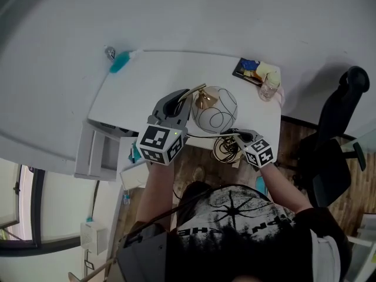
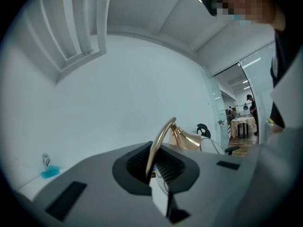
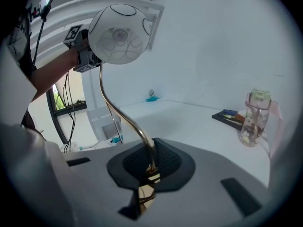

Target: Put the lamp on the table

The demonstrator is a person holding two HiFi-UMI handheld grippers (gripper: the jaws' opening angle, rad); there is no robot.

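The lamp has a white globe shade with thin dark lines, a gold cone and a curved gold stem. It hangs in the air over the near edge of the white table. My left gripper is shut on the upper stem, beside the gold cone. My right gripper is shut on the lower end of the stem, which rises from its jaws to the globe. A coiled cord dangles below the lamp.
A clear bottle and a flat book sit at the table's right end, and a teal object lies at its far left corner. A black office chair stands to the right, a white drawer unit to the left.
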